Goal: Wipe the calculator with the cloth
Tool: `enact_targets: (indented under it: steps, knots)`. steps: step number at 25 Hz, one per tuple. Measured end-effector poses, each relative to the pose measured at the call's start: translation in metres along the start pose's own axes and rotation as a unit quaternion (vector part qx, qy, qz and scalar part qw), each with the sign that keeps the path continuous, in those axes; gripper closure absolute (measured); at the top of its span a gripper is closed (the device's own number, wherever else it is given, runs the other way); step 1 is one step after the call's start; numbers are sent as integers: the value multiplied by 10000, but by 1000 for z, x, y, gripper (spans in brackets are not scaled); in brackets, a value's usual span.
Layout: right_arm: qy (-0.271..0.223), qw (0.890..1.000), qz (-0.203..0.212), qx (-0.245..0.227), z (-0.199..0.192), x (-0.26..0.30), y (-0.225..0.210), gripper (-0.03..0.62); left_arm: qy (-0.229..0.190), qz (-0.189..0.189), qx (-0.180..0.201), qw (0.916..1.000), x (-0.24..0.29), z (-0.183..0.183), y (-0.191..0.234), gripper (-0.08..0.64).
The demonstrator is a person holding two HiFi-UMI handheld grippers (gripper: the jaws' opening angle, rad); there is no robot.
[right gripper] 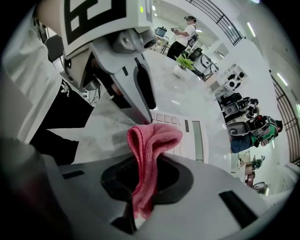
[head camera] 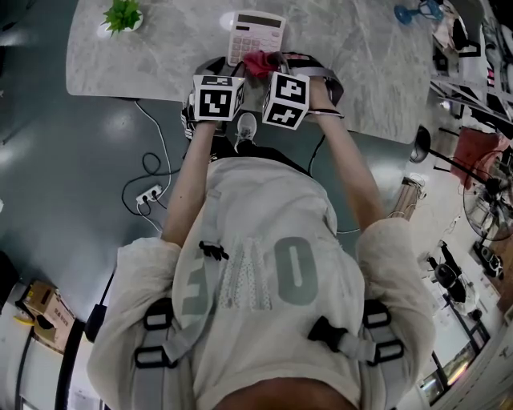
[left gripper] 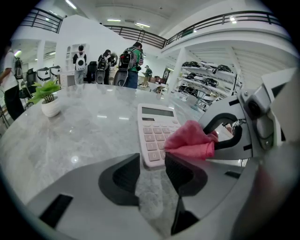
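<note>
A white calculator lies on the marble table, with its display on the far side. My right gripper is shut on a folded pink cloth. The cloth's free end rests on the calculator's near right keys. My left gripper hovers at the calculator's near left corner. Its jaws stand apart, and only the calculator's edge and bare table show in the gap. In the head view both marker cubes hide the fingertips.
A small potted plant stands at the table's far left, and a blue object at the far right. The table's near edge runs just under my hands. A power strip with cables lies on the floor. People stand far behind.
</note>
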State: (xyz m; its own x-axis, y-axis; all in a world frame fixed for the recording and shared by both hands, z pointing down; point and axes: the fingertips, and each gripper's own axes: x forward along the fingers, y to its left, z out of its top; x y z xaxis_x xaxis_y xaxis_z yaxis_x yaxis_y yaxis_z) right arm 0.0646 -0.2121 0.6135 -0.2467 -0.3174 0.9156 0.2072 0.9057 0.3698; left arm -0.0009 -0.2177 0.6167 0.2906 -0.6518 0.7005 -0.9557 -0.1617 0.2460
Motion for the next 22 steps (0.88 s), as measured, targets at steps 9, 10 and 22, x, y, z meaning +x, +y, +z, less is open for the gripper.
enact_targets:
  steps: [9, 10, 22]
  knots:
    - [-13, 9998, 113, 134, 2, -4, 20, 537, -2, 0, 16, 10000, -1, 1, -2, 382]
    - [-9, 9998, 123, 139, 3, -4, 21, 537, 2, -18, 10, 10000, -1, 1, -2, 382]
    - [-30, 9995, 303, 58, 3, -1, 42, 537, -544, 146, -697, 9960, -31, 44, 32, 384]
